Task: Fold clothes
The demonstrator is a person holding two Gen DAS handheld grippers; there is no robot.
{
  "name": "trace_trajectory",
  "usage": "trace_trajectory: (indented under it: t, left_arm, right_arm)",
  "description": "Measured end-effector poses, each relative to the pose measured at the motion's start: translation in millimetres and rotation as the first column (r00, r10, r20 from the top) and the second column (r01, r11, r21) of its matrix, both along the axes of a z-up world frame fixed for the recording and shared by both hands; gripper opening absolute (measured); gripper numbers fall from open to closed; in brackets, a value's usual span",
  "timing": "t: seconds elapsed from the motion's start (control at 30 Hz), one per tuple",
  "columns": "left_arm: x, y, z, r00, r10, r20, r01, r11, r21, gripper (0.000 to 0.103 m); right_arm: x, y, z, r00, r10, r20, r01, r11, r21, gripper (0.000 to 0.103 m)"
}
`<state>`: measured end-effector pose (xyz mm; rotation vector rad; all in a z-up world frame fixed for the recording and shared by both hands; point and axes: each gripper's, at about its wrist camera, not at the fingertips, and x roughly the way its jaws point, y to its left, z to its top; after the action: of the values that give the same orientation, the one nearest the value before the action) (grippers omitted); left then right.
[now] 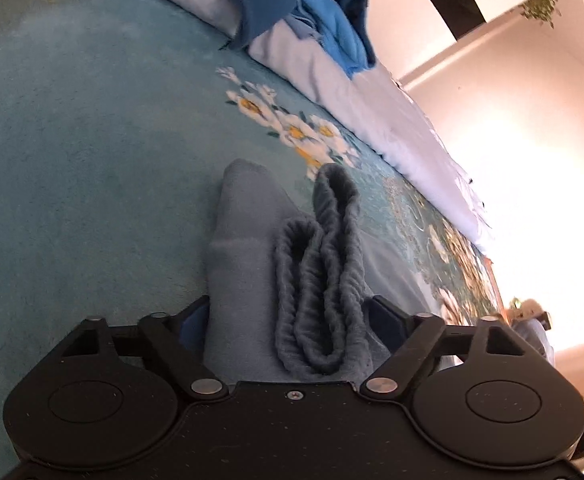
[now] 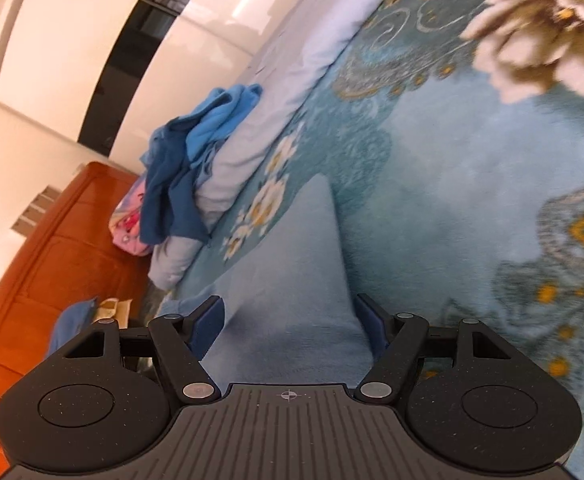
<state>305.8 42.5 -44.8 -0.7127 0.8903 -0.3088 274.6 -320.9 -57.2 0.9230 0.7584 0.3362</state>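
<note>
A grey-blue garment (image 1: 247, 256) with a ribbed elastic waistband (image 1: 324, 276) lies folded on the teal floral bedspread (image 1: 91, 152). My left gripper (image 1: 292, 312) has its jaws wide apart, one on each side of the folded garment, with cloth bunched between them. In the right wrist view the same garment (image 2: 292, 272) runs as a light blue fold between the jaws of my right gripper (image 2: 289, 312), which stand wide apart on either side of it. Neither gripper visibly pinches the cloth.
A pile of dark and bright blue clothes (image 1: 304, 4) sits on a pale quilt (image 1: 364, 96) along the far bed edge; it also shows in the right wrist view (image 2: 195, 152). An orange wooden headboard (image 2: 51, 248) and pink pillow (image 2: 127, 224) are at left.
</note>
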Motion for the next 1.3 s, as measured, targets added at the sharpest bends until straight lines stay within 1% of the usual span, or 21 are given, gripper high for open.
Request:
trace_trajectory:
  t: [0.03,0.07,0.1,0.13,0.17,0.2,0.27,0.43,0.5,0.67,0.8,0.9,1.03,1.1,1.17,1.23,1.3]
  left_arm:
    - [-2,1,1,1.000,0.020,-0.005,-0.020,1.000,-0.001,0.054]
    - [-5,2,2,0.999,0.036,-0.006,-0.036,0.999,0.000,0.047]
    - [-9,2,3,0.999,0.049,-0.006,-0.049,0.999,0.002,0.045]
    - [-13,2,6,0.998,0.056,0.002,-0.056,0.998,0.007,0.039]
    - [-19,0,9,0.998,0.060,0.014,-0.060,0.998,0.011,0.037]
    - [-24,-2,14,0.998,0.059,0.028,-0.060,0.998,0.024,0.036]
    - [-38,-5,24,0.997,0.050,0.053,-0.052,0.998,0.044,0.035]
    - [-69,-13,48,0.993,0.012,0.119,-0.014,1.000,0.019,0.034]
    - [-78,-20,57,0.990,-0.004,0.141,0.001,1.000,0.024,0.034]
    - [-88,-45,70,0.986,-0.047,0.162,0.043,0.999,0.026,0.034]
    - [-81,-76,85,0.978,-0.107,0.177,0.098,0.993,0.059,0.034]
    - [-76,-103,102,0.965,-0.157,0.212,0.146,0.987,0.066,0.034]
    - [-67,-147,124,0.935,-0.239,0.262,0.228,0.971,0.073,0.034]
    - [-58,-170,134,0.921,-0.267,0.284,0.262,0.963,0.055,0.034]
    - [-47,-196,142,0.912,-0.284,0.295,0.288,0.957,0.032,0.035]
    - [-36,-224,151,0.899,-0.313,0.305,0.325,0.946,0.012,0.034]
    - [-28,-255,163,0.877,-0.348,0.330,0.367,0.930,0.005,0.034]
  right_arm:
    - [2,2,0,1.000,0.007,-0.002,-0.007,1.000,0.000,0.066]
    - [3,4,1,1.000,0.011,-0.005,-0.011,1.000,-0.002,0.048]
    - [1,6,2,1.000,0.008,-0.011,-0.008,1.000,-0.009,0.033]
    - [0,7,3,1.000,0.007,-0.015,-0.007,1.000,-0.016,0.031]
    - [-3,8,6,1.000,0.010,-0.011,-0.010,1.000,-0.024,0.024]
    - [-7,9,10,1.000,0.011,-0.004,-0.011,0.999,-0.035,0.022]
    - [-17,10,19,1.000,0.013,0.001,-0.013,0.998,-0.058,0.021]
    - [-46,-2,43,0.999,0.007,0.033,-0.005,0.998,-0.069,0.021]
    - [-59,-9,53,0.998,0.007,0.058,-0.003,0.997,-0.081,0.021]
    - [-85,-28,70,0.994,0.009,0.106,0.003,0.993,-0.117,0.021]
    - [-98,-56,73,0.993,-0.023,0.116,0.034,0.995,-0.097,0.021]
    - [-105,-79,78,0.991,-0.045,0.127,0.058,0.993,-0.102,0.021]
    - [-110,-116,98,0.982,-0.083,0.169,0.105,0.986,-0.130,0.021]
    - [-114,-136,109,0.975,-0.117,0.190,0.144,0.980,-0.138,0.021]
    - [-117,-156,121,0.966,-0.148,0.212,0.181,0.972,-0.148,0.021]
    - [-118,-178,134,0.958,-0.165,0.233,0.208,0.962,-0.175,0.021]
    - [-117,-200,149,0.953,-0.170,0.252,0.225,0.952,-0.209,0.021]
